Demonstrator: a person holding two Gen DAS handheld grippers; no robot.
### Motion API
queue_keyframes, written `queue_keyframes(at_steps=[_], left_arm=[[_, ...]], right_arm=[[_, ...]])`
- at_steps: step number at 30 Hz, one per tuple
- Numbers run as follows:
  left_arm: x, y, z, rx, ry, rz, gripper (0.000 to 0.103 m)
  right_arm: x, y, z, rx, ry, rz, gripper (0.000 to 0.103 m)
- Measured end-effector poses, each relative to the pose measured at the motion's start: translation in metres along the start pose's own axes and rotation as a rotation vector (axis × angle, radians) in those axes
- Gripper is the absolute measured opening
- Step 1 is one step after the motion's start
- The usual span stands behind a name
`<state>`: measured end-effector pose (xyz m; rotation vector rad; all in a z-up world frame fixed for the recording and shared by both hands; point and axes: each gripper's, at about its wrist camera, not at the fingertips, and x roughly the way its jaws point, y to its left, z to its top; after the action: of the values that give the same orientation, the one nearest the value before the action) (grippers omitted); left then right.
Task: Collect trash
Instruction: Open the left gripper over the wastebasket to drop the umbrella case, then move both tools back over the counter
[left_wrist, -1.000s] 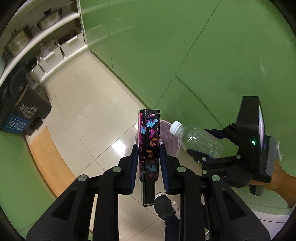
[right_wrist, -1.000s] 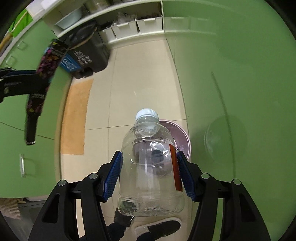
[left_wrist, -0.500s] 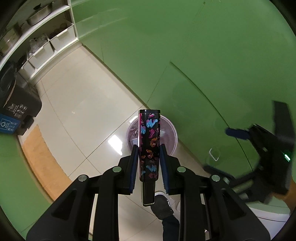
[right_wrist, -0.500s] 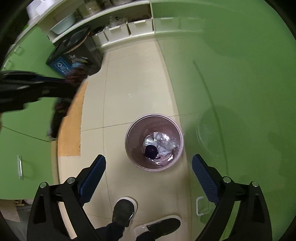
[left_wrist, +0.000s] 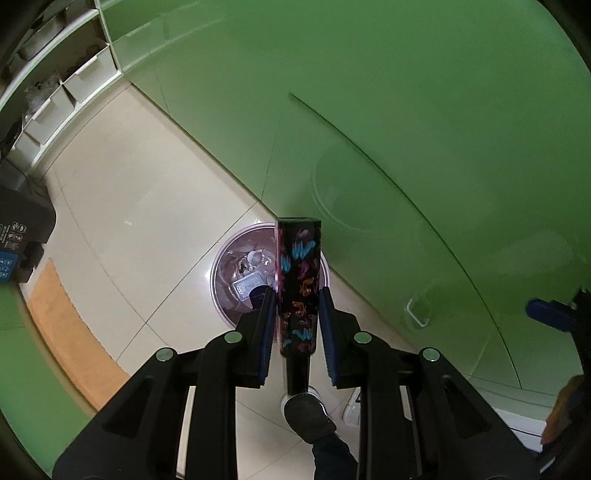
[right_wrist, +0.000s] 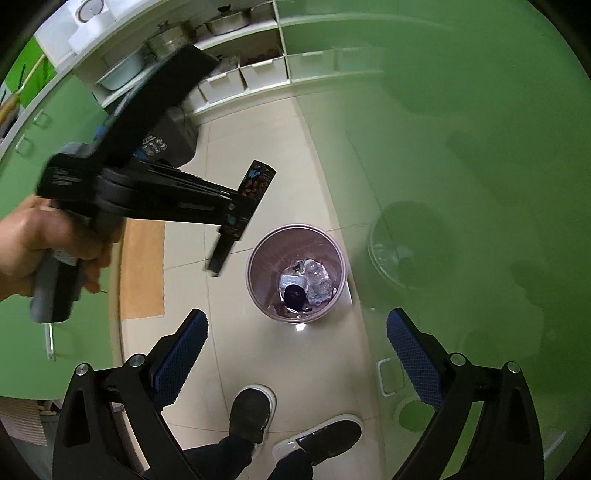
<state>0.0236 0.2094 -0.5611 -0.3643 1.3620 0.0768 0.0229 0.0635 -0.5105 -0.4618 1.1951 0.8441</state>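
Observation:
My left gripper (left_wrist: 297, 295) is shut on a long black box with bright squiggles (left_wrist: 300, 266), held above the near rim of the pink waste bin (left_wrist: 218, 273). In the right wrist view, that box (right_wrist: 255, 184) hangs tilted to the upper left of the bin (right_wrist: 258, 258), with a hand (right_wrist: 29, 243) on the left gripper's handle. A clear plastic bottle (right_wrist: 319, 282) lies inside the bin among other trash. My right gripper (right_wrist: 295, 332) hovers over the floor just in front of the bin. Its jaws are opening wide and nothing is between them.
A black recycling bin (right_wrist: 173, 136) stands by white shelves with storage boxes (right_wrist: 266, 74). An orange mat (right_wrist: 142, 269) lies on the tiled floor to the left. Green cabinet fronts (right_wrist: 461, 166) curve along the right. The person's shoes (right_wrist: 251, 413) are below the bin.
The right gripper let go of the clear bottle, which now lies in the bin, and its jaws spread wide. The left gripper carried the box lower and closer over the bin.

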Motion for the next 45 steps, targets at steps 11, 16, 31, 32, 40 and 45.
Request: queue_keyframes(at_steps=[11, 16, 31, 32, 40, 45], left_arm=[[0.009, -0.006, -0.002, -0.018, 0.010, 0.040, 0.095], [-0.013, -0.011, -0.005, -0.017, 0.006, 0.071, 0.100], [-0.185, -0.014, -0.022, -0.025, -0.106, 0.097, 0.100], [-0.203, -0.014, -0.022, -0.026, -0.118, 0.097, 0.100], [-0.311, -0.040, -0.013, 0.002, -0.228, 0.111, 0.100], [-0.358, -0.067, -0.001, 0.027, -0.292, 0.096, 0.100]], right_arm=[[-0.002, -0.011, -0.009, 0.043, -0.002, 0.014, 0.094], [-0.021, -0.003, -0.004, 0.027, -0.014, 0.018, 0.095], [-0.156, 0.054, 0.019, -0.010, -0.116, 0.026, 0.097], [-0.164, 0.057, 0.022, -0.011, -0.124, 0.027, 0.097], [-0.270, 0.065, 0.040, 0.003, -0.253, 0.028, 0.097], [-0.321, 0.050, 0.052, 0.032, -0.336, -0.013, 0.097]])
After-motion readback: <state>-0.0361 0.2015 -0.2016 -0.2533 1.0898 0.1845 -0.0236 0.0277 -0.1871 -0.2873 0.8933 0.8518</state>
